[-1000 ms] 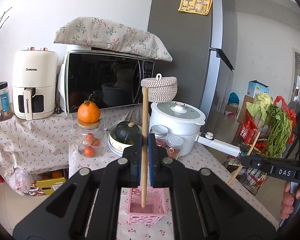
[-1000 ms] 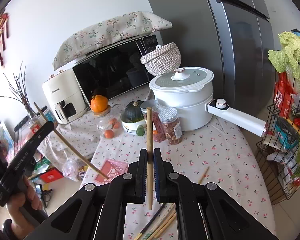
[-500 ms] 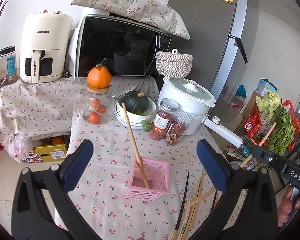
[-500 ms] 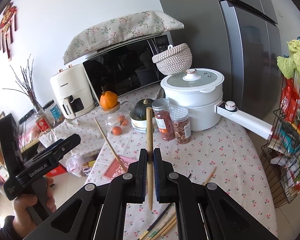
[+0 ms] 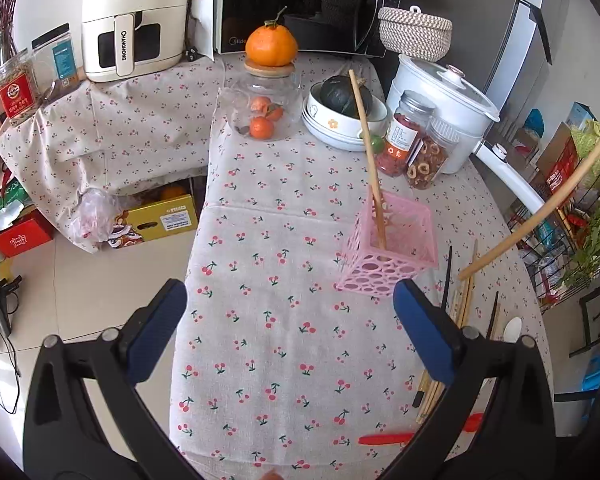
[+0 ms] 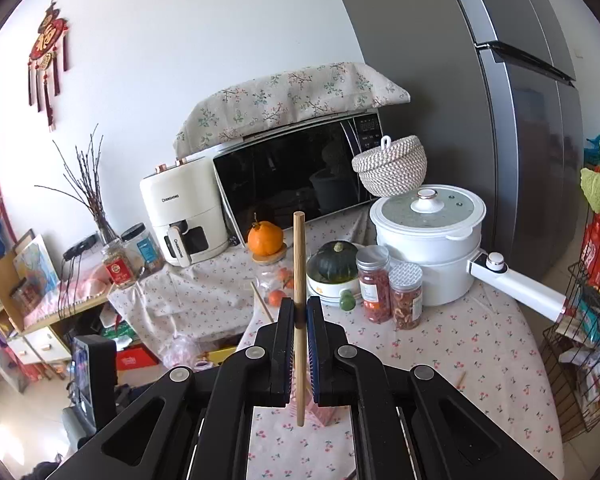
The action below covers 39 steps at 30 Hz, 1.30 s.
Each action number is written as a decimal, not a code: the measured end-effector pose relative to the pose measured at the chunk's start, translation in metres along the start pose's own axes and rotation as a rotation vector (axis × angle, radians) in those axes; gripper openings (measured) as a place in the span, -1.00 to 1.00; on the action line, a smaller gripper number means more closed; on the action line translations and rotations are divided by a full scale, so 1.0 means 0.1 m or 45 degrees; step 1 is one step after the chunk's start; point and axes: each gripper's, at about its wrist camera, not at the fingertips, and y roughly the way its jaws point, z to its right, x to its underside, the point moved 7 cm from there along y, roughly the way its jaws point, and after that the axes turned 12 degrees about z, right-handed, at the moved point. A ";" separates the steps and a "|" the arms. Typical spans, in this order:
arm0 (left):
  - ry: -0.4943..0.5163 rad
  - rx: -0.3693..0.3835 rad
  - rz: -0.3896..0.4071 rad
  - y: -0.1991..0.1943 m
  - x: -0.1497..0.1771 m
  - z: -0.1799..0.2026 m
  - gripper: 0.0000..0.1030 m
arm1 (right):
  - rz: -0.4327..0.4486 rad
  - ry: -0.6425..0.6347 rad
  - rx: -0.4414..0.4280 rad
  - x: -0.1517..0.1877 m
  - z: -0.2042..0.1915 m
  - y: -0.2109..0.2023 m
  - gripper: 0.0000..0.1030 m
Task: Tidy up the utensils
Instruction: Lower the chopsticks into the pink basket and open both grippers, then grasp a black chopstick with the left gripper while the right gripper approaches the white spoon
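A pink perforated holder [image 5: 388,248] stands on the cherry-print tablecloth [image 5: 284,344]. One wooden chopstick [image 5: 366,140] leans in it. My left gripper [image 5: 288,320] is open and empty, pulled back near the table's front. My right gripper [image 6: 299,312] is shut on a wooden chopstick [image 6: 299,264], held upright above the holder, whose pink edge [image 6: 320,410] shows just below the fingers. In the left wrist view that chopstick [image 5: 540,216] hangs to the right of the holder. Several loose chopsticks [image 5: 464,304], a white spoon [image 5: 512,328] and a red utensil [image 5: 388,438] lie on the table's right side.
A bowl with a green squash [image 5: 342,96], two jars [image 5: 416,148], a white pot [image 5: 444,96] with a long handle [image 6: 516,284] and a glass jar topped by an orange [image 5: 270,92] stand behind the holder. A vegetable rack [image 6: 592,320] is at the right.
My left gripper has opened and let go of its chopstick, which now leans in the pink holder, and has drawn back. My right gripper has carried its chopstick over the holder.
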 end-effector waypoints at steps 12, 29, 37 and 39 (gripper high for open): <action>0.021 0.031 -0.053 -0.06 0.14 -0.18 0.99 | -0.141 -0.160 0.158 0.29 -0.23 0.76 -0.88; 0.030 0.107 -0.040 -0.16 0.13 -0.11 0.99 | -0.245 -0.013 0.278 0.44 0.10 0.75 0.46; 0.047 0.160 -0.095 -0.14 0.22 0.11 0.99 | -0.301 -0.013 0.304 0.51 0.33 0.38 0.69; 0.048 0.180 -0.118 -0.12 0.26 0.19 0.99 | -0.331 0.003 0.324 0.59 0.44 0.28 0.71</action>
